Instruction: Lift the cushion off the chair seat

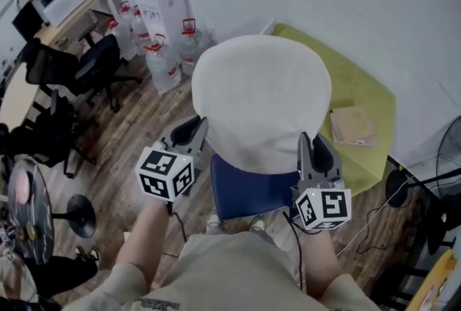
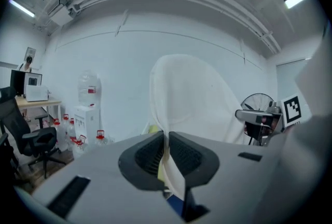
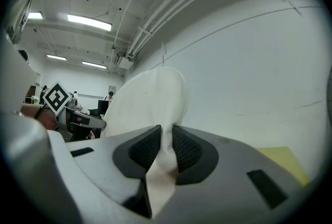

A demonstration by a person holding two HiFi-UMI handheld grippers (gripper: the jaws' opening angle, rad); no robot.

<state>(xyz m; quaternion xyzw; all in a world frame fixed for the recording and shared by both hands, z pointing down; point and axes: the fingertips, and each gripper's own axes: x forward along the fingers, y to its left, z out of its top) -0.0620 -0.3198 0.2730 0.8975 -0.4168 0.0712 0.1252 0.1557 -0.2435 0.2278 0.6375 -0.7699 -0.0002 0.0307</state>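
In the head view we saw the cushion (image 1: 259, 101) mid-frame, above the chair (image 1: 245, 193). In the left gripper view, the left gripper (image 2: 167, 153) pinched its thin edge. In the right gripper view, the right gripper (image 3: 167, 150) clenched the opposite edge. We judged it light and floppy, so two edge holds suited it.

1. Cushion (image 1: 259, 101): round, cream-white, thin pad. Held up above the seat, broad face toward the head view. Near edge pinched on the left by left gripper (image 1: 191, 133) and on the right by right gripper (image 1: 313, 151).
2. Chair seat (image 1: 248, 191): dark blue; only its near part shows below the cushion.
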